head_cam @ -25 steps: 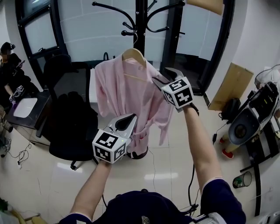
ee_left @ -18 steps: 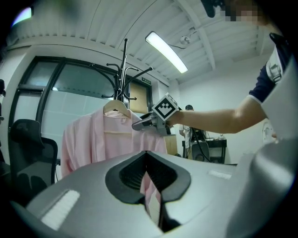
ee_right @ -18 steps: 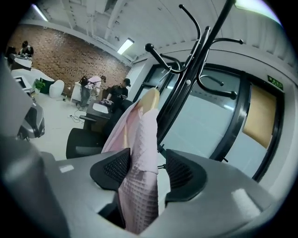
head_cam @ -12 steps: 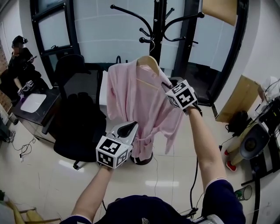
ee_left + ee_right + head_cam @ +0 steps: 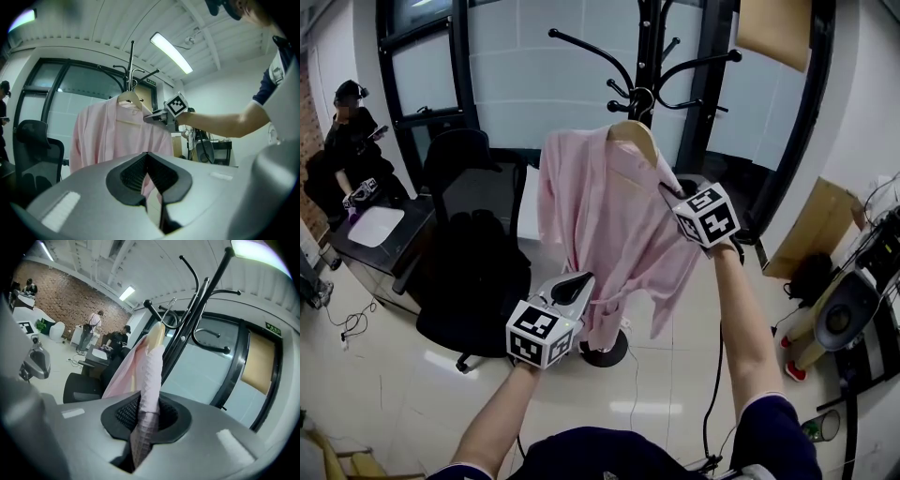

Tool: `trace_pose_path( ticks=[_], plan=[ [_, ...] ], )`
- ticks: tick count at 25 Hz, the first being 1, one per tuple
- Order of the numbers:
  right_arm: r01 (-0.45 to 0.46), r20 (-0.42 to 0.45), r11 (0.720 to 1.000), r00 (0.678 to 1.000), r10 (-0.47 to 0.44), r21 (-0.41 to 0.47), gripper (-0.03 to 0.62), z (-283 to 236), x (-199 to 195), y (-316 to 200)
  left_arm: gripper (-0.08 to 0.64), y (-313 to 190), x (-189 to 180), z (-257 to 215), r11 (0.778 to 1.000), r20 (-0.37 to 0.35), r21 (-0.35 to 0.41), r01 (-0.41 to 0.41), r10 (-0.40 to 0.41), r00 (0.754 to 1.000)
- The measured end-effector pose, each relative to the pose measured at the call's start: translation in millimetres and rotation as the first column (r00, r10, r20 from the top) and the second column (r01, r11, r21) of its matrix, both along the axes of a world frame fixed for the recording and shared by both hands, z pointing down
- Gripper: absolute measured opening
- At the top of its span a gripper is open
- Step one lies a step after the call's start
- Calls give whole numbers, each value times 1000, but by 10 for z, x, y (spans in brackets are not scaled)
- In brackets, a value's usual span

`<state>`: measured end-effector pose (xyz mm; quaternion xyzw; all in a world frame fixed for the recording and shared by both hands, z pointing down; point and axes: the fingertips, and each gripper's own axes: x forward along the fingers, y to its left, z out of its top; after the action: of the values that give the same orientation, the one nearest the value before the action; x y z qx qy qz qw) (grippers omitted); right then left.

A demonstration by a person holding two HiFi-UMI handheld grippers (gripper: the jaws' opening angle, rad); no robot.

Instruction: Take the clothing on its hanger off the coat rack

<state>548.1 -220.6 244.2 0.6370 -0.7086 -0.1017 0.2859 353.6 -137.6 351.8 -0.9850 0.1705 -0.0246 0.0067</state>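
Note:
A pink robe (image 5: 600, 216) hangs on a wooden hanger (image 5: 635, 137), whose wire hook (image 5: 170, 305) sits over an arm of the black coat rack (image 5: 649, 42). My right gripper (image 5: 670, 194) has just been closing, and its jaws now pinch the robe's right shoulder (image 5: 149, 380) over the hanger arm. Lower and to the left, my left gripper (image 5: 580, 280) points at the robe's front. It is shut with nothing in it, and it stands a little short of the cloth. The left gripper view shows the right gripper (image 5: 153, 117) at the shoulder.
A black office chair (image 5: 473, 272) stands left of the rack's round base (image 5: 607, 352). A desk (image 5: 380, 230) with a seated person is at far left. Glass doors lie behind the rack. A cardboard sheet (image 5: 816, 220) and a machine (image 5: 844, 309) are on the right.
The right gripper's jaws, open beside the robe's shoulder a second ago, have closed on it. The left gripper has edged a little toward the robe.

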Motion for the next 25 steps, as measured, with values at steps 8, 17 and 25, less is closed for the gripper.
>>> trace_pose_path(
  ticks=[8, 17, 25],
  plan=[
    [105, -5, 994, 994, -105, 29, 43, -154, -376, 410, 11, -15, -191, -109, 999, -16, 11, 53, -53, 998],
    [277, -4, 960, 961, -278, -42, 38, 205, -1028, 648, 11, -21, -787, -52, 974, -9, -5, 227, -227, 974],
    [425, 47, 901, 905, -423, -85, 38, 441, -1736, 643, 11, 12, -1607, 143, 915, 9, -49, 400, -400, 916]
  ],
)
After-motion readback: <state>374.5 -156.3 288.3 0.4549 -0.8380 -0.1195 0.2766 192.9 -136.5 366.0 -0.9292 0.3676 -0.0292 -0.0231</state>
